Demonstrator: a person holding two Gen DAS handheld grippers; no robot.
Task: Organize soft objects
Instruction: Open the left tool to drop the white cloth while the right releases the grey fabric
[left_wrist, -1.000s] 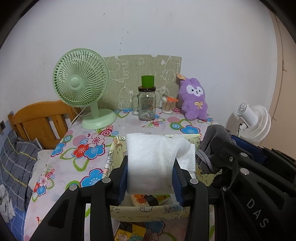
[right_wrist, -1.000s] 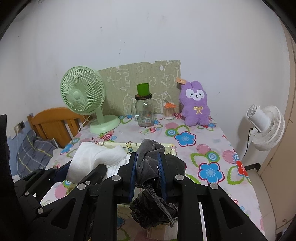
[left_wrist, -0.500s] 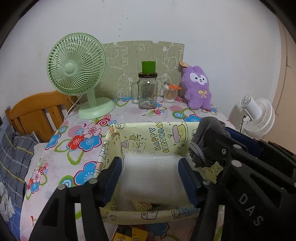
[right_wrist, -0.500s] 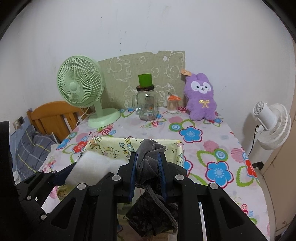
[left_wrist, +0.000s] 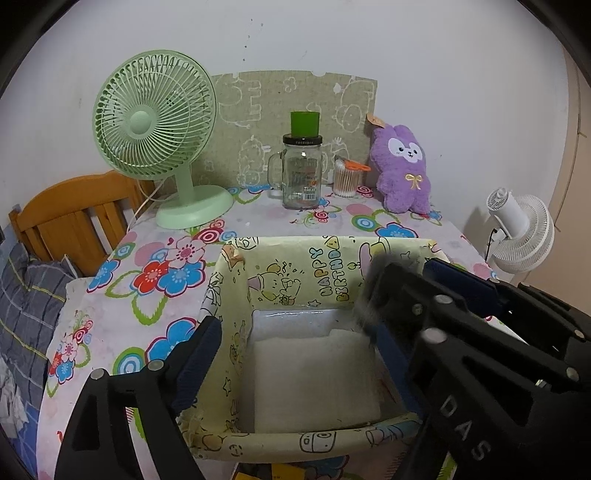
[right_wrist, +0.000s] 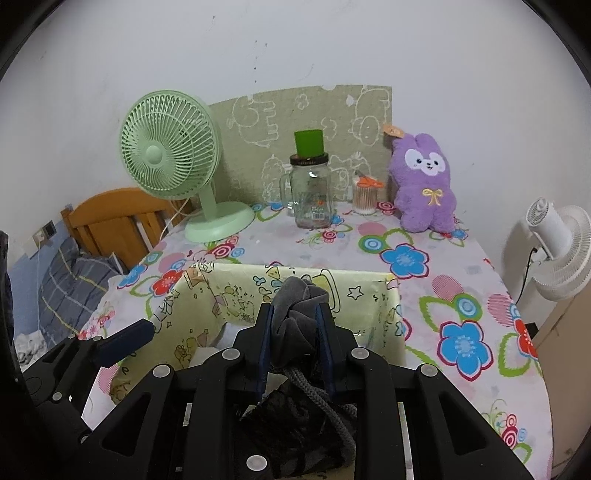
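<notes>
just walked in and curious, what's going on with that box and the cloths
A person works two handheld grippers over a yellow cartoon-print box on the flowered table. The left gripper is opening, and a folded white towel lies free in the box. The right gripper has a grey garment bunched between its pads above the box, its jaws just starting to open.

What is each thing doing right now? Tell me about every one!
White folded towel: lying flat inside the box.
Yellow cartoon-print box: open-topped, on the table.
Grey bunched cloth: between the right gripper's pads.
Left gripper: jaws opening, nothing held.
Right gripper: jaws opening around the cloth.
Glass jar: upright, lidded.
Green fan: upright.
</notes>
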